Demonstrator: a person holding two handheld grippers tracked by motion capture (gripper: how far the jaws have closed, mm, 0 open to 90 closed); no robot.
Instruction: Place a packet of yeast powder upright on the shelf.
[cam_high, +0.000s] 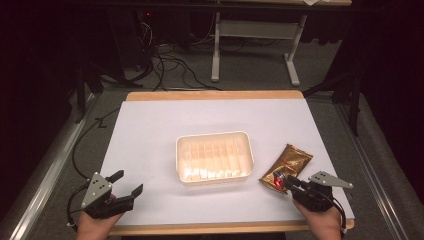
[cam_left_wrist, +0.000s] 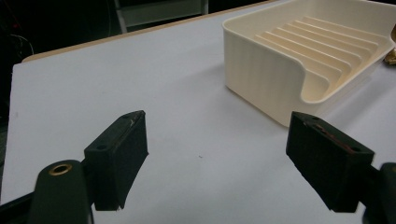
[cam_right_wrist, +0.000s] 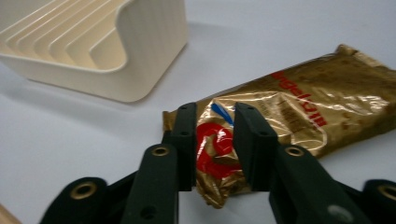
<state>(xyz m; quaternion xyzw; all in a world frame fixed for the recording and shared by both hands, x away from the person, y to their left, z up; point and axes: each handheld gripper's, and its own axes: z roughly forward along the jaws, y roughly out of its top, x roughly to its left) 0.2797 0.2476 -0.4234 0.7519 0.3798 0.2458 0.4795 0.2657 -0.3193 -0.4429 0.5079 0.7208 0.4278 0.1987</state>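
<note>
High view, left edge: the left hand-held gripper (cam_high: 126, 186) rests low at the near-left corner of the tabletop (cam_high: 150, 130), jaws spread wide and holding nothing; it looks parked there to stay clear of the work.
Left gripper view: bare white surface lies between the two spread pads, and the tray's corner stands beyond the right one, so this side seems ready to steady the tray if needed.
Centre: the cream ribbed tray (cam_high: 214, 157) sits flat and empty in the middle of the tabletop, open side up, a likely place for the packet to go.
Right of centre: the gold snack packet (cam_high: 286, 167) lies flat just beside the tray's right wall, slanted, its near end toward the person.
Right edge: the right hand-held gripper (cam_high: 288, 181) has its jaws closed on the packet's near end, pinching the crinkled foil by the red print (cam_right_wrist: 212, 147); gripping at the end should let the rest hang free on lifting.
</note>
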